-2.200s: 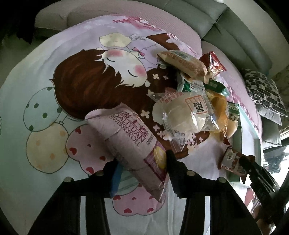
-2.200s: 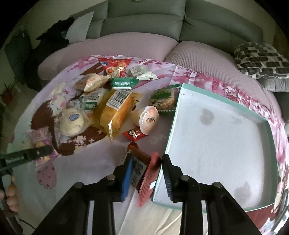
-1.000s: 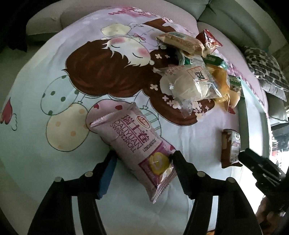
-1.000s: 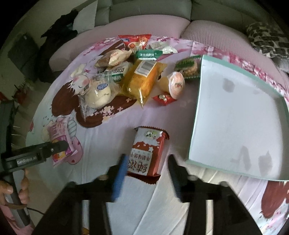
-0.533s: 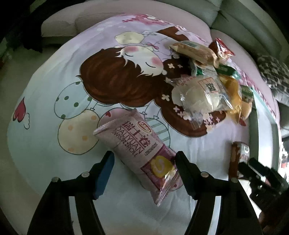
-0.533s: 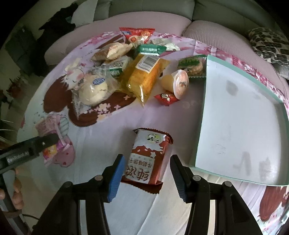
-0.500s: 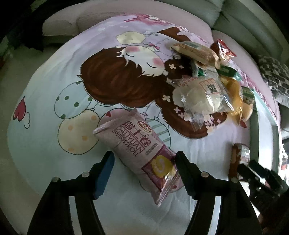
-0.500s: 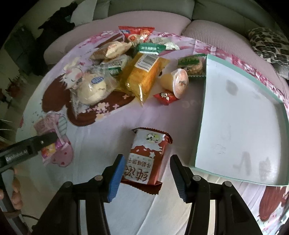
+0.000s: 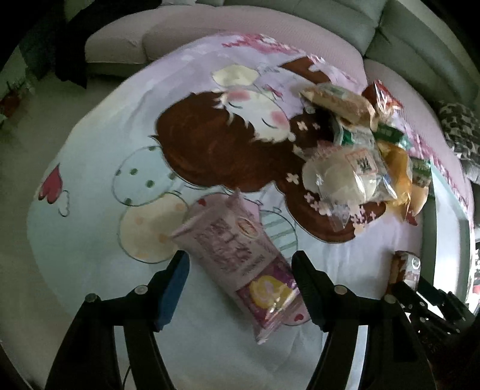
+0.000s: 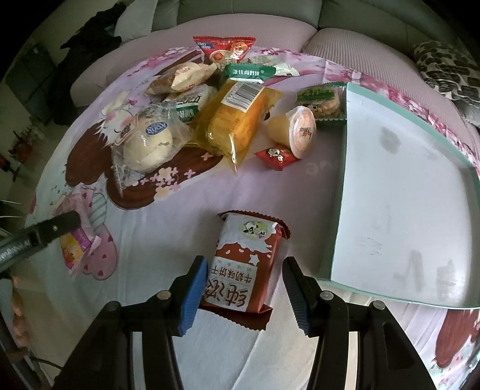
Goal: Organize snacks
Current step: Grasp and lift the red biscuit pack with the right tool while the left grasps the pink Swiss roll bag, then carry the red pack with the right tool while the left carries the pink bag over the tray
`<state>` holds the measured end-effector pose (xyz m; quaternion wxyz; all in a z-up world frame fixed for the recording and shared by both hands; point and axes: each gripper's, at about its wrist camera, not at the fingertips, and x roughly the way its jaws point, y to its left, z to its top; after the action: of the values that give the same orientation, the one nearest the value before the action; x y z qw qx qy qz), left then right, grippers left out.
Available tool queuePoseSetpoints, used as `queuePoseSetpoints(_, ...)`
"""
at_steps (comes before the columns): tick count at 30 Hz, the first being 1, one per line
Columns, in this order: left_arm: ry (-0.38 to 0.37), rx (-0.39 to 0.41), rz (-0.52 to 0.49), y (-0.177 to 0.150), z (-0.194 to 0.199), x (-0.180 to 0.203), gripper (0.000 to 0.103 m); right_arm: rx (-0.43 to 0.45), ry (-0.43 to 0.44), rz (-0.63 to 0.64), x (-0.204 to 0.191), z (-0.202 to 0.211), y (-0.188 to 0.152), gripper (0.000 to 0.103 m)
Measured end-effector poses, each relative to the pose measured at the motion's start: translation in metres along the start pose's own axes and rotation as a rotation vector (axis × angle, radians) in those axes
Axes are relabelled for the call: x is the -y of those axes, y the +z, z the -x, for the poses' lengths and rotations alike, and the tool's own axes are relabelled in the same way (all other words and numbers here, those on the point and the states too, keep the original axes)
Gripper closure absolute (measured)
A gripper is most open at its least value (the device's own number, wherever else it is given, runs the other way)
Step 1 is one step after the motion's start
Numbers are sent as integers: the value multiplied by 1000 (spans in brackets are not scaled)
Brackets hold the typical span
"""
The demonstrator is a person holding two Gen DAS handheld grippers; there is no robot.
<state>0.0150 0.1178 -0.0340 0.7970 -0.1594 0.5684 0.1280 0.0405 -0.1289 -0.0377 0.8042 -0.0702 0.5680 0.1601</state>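
My left gripper (image 9: 240, 264) is open. A pink swiss roll packet (image 9: 240, 258) lies flat on the cartoon cloth between its jaws. My right gripper (image 10: 244, 270) is open. A red-brown milk biscuit packet (image 10: 246, 261) lies between its jaws, just left of the teal-rimmed white tray (image 10: 339, 210). The tray holds nothing. The pink packet (image 10: 75, 240) and the left gripper's finger (image 10: 45, 231) show at the left of the right wrist view. The biscuit packet (image 9: 405, 267) and the right gripper show at the right of the left wrist view.
A heap of snacks lies at the far side of the cloth: a bun in clear wrap (image 10: 147, 144), a yellow cake packet (image 10: 237, 114), a jelly cup (image 10: 297, 129), a small red candy (image 10: 277, 154), green crackers (image 10: 321, 99), a red bag (image 10: 225, 48). A grey sofa (image 10: 240, 15) stands behind.
Both grippers let go of their packets, which now lie on the cloth. Both grippers have opened wider and drawn back a little. The left view has shifted slightly.
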Motion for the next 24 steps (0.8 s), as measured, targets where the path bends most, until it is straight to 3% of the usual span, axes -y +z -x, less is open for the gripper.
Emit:
queuePoseSetpoints(7,28,24,-25,2,-18,15,32,-11,-15,12,-4,-7,2,47)
queuePoseSetpoints(16,-108,49,-162,-5,-14,42,32,-14,-11,4,0,-6,1,47)
queuePoseSetpoints(20,-71,20,-154,-9,-24,41,33,-13,-18,11,-1,-6,1,47)
queuePoseSetpoints(24,-38,23,-155,-14,-23,35,44,-9,-25,17,-3,-8,1,47)
